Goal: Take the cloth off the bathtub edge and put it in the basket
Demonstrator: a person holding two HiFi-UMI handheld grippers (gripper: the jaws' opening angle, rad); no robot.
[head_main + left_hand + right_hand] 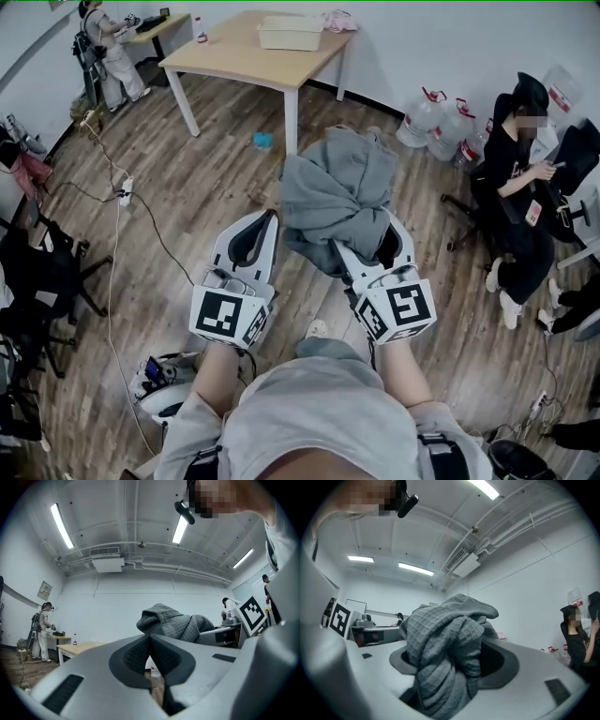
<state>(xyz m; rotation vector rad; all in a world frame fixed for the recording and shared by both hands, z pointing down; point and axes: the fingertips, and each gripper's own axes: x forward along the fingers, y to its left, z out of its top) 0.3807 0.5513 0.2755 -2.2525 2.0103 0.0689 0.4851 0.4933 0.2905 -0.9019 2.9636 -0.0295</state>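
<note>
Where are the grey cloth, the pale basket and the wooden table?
grey cloth (333, 187): head view, middle of the bunched fabric.
pale basket (291, 39): head view, its front wall.
wooden table (225, 56): head view, bare tabletop.

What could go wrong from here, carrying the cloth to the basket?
The grey cloth is a loose bunch in the right gripper, much of it heaped above the jaws; it may slip out in transit.
The basket sits on the far table, and a cable lies on the floor to the left: possible trip.
The left gripper is shut and empty, giving no support.
</note>
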